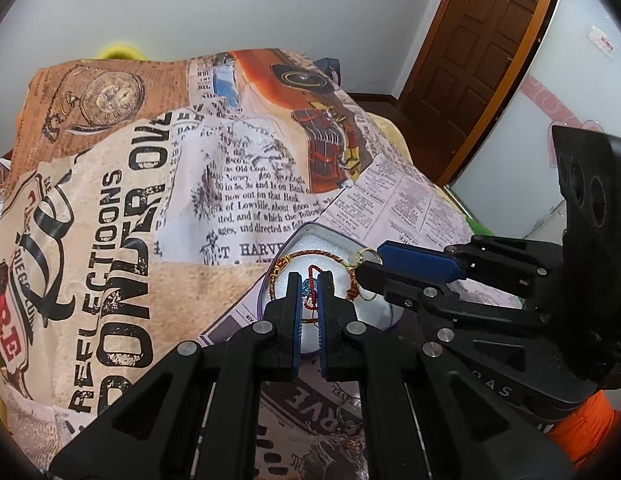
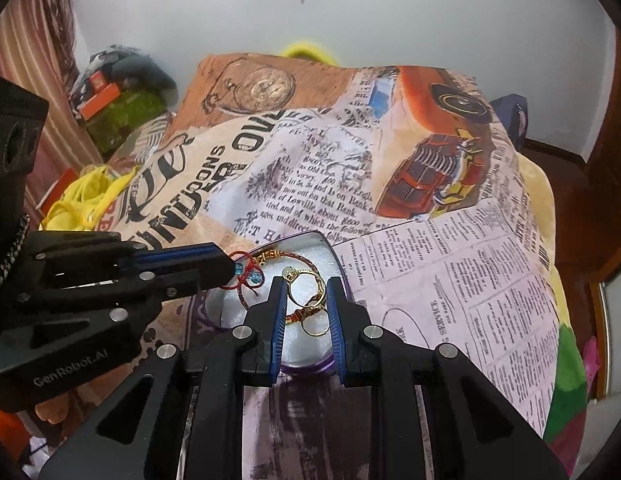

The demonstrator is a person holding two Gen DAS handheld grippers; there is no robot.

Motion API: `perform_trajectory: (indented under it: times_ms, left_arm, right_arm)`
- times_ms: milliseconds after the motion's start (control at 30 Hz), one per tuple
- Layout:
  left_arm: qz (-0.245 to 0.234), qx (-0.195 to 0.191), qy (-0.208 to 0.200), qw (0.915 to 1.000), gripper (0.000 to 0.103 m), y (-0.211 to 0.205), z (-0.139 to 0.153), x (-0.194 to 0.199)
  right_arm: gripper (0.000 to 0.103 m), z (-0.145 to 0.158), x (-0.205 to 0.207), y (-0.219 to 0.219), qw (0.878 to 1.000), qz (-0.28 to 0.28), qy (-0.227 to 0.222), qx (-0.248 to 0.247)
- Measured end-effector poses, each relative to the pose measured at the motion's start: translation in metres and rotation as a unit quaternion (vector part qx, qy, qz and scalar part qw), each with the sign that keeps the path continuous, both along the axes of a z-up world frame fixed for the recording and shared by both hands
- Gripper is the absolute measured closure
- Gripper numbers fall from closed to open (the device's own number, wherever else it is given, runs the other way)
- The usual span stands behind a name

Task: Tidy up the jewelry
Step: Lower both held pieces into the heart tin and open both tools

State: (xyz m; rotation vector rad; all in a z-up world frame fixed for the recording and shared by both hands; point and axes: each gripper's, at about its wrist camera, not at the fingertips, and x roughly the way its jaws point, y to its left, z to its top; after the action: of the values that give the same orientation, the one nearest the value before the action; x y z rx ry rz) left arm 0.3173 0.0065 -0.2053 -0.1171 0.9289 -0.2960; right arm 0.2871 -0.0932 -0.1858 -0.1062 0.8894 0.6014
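Note:
A small purple tin with white foam inside lies on the printed cloth. It holds a red-gold cord bracelet and gold rings. My left gripper hovers over the tin's left part, shut on a red string bracelet with blue beads. My right gripper is open over the tin's right part, its fingers on either side of the gold rings.
The tin rests on a cloth printed with newspaper text and an orange car. A brown door stands at the right. Yellow fabric and boxes lie beyond the cloth's left side. Small jewelry pieces lie on the cloth by my left gripper.

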Motion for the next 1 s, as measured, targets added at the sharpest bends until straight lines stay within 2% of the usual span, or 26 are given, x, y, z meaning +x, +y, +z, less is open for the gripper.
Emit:
perform_trajectory:
  times_ms: [267, 567, 733, 900, 1000]
  left_arm:
    - [-0.001, -0.010, 0.012, 0.9999, 0.098, 0.004, -0.005, 0.004]
    - [0.004, -0.006, 0.003, 1.0000, 0.098, 0.007, 0.002, -0.001]
    - [0.008, -0.001, -0.004, 1.0000, 0.098, 0.009, 0.011, -0.010]
    - [0.013, 0.004, -0.018, 0.9997, 0.097, 0.012, 0.029, -0.026]
    - [0.017, 0.010, -0.028, 0.9994, 0.092, 0.013, 0.040, -0.035]
  right_arm:
    - [0.085, -0.006, 0.009, 0.005, 1.000, 0.010, 0.008, -0.015]
    - [0.084, -0.007, 0.011, 0.007, 0.999, 0.012, 0.015, -0.026]
    - [0.068, -0.001, 0.007, 0.006, 1.000, 0.008, 0.015, -0.024]
    - [0.068, 0.013, -0.004, 0.004, 1.000, 0.004, 0.000, -0.027]
    - [0.068, 0.024, -0.013, 0.001, 1.000, 0.000, -0.013, -0.026]
